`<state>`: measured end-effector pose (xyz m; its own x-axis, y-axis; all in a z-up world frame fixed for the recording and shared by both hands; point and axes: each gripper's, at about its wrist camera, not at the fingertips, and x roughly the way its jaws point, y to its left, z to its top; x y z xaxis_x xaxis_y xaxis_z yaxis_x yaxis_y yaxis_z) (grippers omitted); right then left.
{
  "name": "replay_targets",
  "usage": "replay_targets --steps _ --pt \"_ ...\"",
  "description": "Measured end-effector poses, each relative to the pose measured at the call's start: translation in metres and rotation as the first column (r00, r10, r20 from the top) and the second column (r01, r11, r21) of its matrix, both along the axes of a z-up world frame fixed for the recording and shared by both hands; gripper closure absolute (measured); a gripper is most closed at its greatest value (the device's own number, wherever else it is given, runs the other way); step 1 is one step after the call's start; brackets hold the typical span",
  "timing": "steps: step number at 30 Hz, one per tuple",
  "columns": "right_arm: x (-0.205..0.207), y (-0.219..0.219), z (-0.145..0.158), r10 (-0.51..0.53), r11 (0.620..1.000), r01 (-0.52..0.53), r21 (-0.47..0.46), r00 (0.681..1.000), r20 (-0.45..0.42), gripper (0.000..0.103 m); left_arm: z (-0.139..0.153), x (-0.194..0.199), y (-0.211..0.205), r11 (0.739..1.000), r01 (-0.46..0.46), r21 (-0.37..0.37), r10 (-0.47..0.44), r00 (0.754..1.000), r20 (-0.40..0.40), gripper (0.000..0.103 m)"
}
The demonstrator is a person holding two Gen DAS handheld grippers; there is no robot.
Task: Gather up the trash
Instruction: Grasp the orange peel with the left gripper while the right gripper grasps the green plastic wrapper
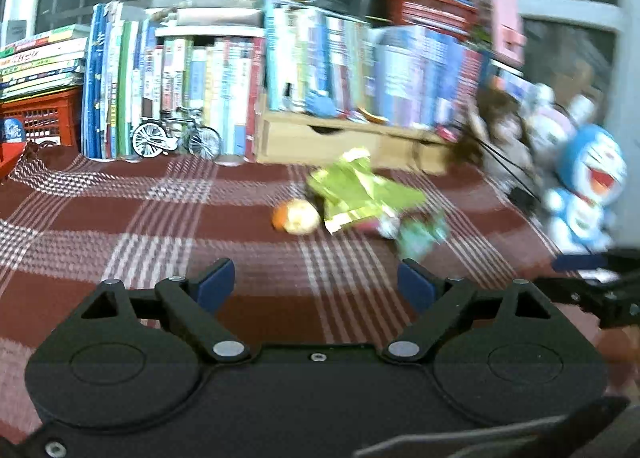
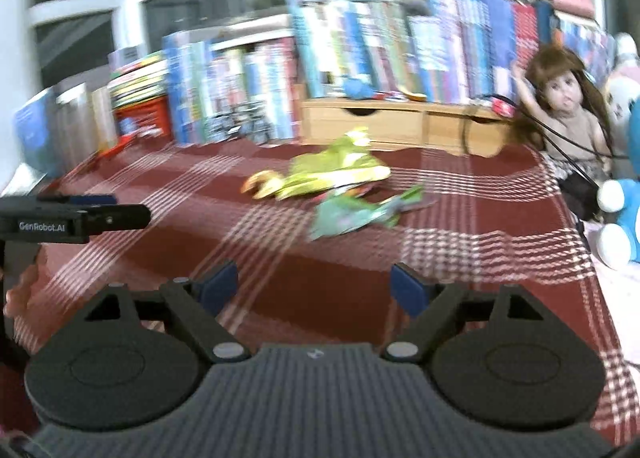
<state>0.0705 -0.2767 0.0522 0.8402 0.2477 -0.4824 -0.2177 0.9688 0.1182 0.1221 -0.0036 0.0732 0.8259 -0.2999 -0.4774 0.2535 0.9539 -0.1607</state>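
Observation:
Trash lies in the middle of a red plaid cloth [image 1: 120, 217] [image 2: 480, 258]: a crumpled light-green wrapper [image 1: 360, 193] [image 2: 332, 173], a piece of orange peel [image 1: 297, 216] [image 2: 262, 183] beside it on the left, and a darker green wrapper [image 1: 422, 236] [image 2: 352, 215] nearest the grippers. My left gripper [image 1: 316, 284] is open above the cloth, well short of the trash, with nothing between its blue pads. My right gripper [image 2: 314, 284] is open too and holds nothing. Each gripper shows at the edge of the other's view. Both views are motion-blurred.
A row of books [image 1: 224, 89] [image 2: 360, 49] lines the back, with a wooden drawer box [image 1: 340, 137] [image 2: 400, 125] under some. A small bicycle model [image 1: 176, 135] stands back left beside a red crate [image 1: 40, 117]. A doll [image 2: 568, 113] and a blue plush toy [image 1: 588, 181] sit at the right.

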Motion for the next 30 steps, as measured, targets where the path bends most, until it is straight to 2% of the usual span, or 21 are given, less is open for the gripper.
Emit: replay_targets --steps 3,5,7,9,11,15,18,21,22,23,24,28,30 --pt "0.034 -0.009 -0.002 -0.041 0.999 0.040 -0.006 0.999 -0.009 0.012 -0.008 0.048 -0.005 0.999 -0.042 -0.031 0.041 0.999 -0.012 0.014" --pt "0.056 -0.010 -0.005 -0.047 0.998 0.047 -0.033 0.999 -0.013 0.009 -0.015 0.077 -0.014 0.997 -0.080 -0.011 0.080 0.997 -0.013 0.014" --pt "0.077 -0.010 -0.011 -0.035 0.998 0.034 -0.051 0.999 -0.017 0.005 -0.023 0.100 -0.024 0.996 -0.080 0.030 0.081 0.997 -0.006 0.014" --pt "0.098 -0.011 -0.017 -0.051 0.998 0.049 -0.042 0.998 -0.047 0.003 -0.032 0.120 -0.033 0.994 -0.096 0.059 0.097 0.995 -0.005 0.014" --pt "0.120 -0.017 -0.025 -0.080 0.996 0.083 0.031 0.992 -0.100 0.003 -0.039 0.140 -0.039 0.990 -0.122 0.064 0.124 0.992 -0.025 0.014" --pt "0.147 -0.029 -0.036 -0.127 0.967 0.157 0.199 0.980 -0.153 0.004 -0.051 0.174 -0.040 0.983 -0.184 -0.001 0.183 0.981 -0.064 0.014" --pt "0.161 -0.026 -0.044 -0.149 0.962 0.184 0.202 0.973 -0.178 0.011 -0.061 0.189 -0.040 0.981 -0.195 -0.021 0.192 0.976 -0.105 0.014" --pt "0.171 -0.018 -0.055 -0.131 0.968 0.173 0.182 0.967 -0.219 0.023 -0.072 0.198 -0.046 0.983 -0.183 -0.008 0.180 0.973 -0.143 0.014" --pt "0.172 -0.015 -0.059 -0.123 0.970 0.167 0.180 0.965 -0.233 0.037 -0.077 0.202 -0.049 0.985 -0.173 -0.007 0.170 0.972 -0.160 0.016" --pt "0.173 -0.012 -0.062 -0.120 0.971 0.165 0.175 0.963 -0.243 0.046 -0.080 0.202 -0.051 0.985 -0.172 -0.006 0.169 0.972 -0.166 0.017" --pt "0.171 -0.010 -0.063 -0.129 0.972 0.170 0.162 0.963 -0.236 0.047 -0.083 0.201 -0.053 0.984 -0.177 0.000 0.175 0.972 -0.157 0.019" --pt "0.162 -0.007 -0.062 -0.122 0.978 0.153 0.142 0.971 -0.208 0.058 -0.084 0.196 -0.058 0.990 -0.142 0.005 0.141 0.982 -0.129 0.059" --pt "0.155 -0.009 -0.059 -0.115 0.977 0.147 0.152 0.973 -0.202 0.060 -0.081 0.189 -0.059 0.992 -0.128 0.010 0.128 0.984 -0.123 0.064"
